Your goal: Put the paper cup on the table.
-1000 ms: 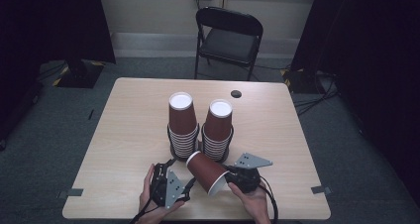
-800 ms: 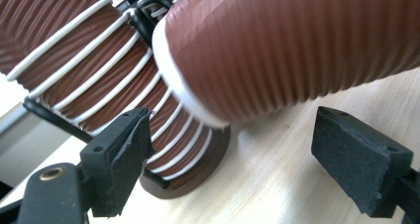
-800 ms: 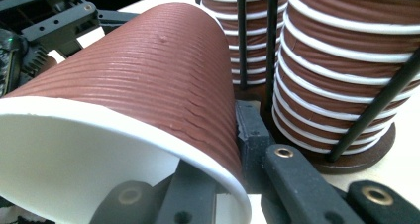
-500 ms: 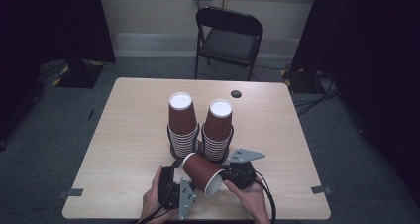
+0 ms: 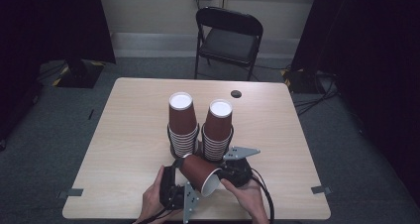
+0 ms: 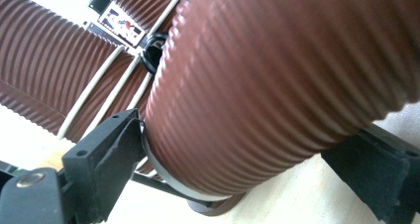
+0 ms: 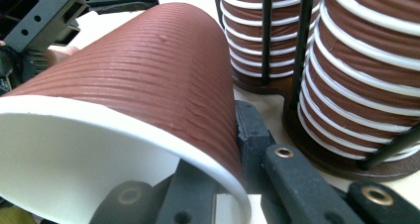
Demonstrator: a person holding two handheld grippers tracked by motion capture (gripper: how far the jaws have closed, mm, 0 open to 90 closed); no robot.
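Here, a brown paper cup (image 5: 199, 173) lying tilted, its rim wall pinched in the closed right gripper (image 5: 229, 173). Base end sitting between the left gripper (image 5: 174, 187) fingers (image 6: 106, 149), left pad touching, right pad apart, so open. Just beyond: two cup stacks (image 5: 182, 127).

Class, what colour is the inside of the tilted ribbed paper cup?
White inside the brown ribbed paper cup, with a white rim; the right gripper view shows it best.
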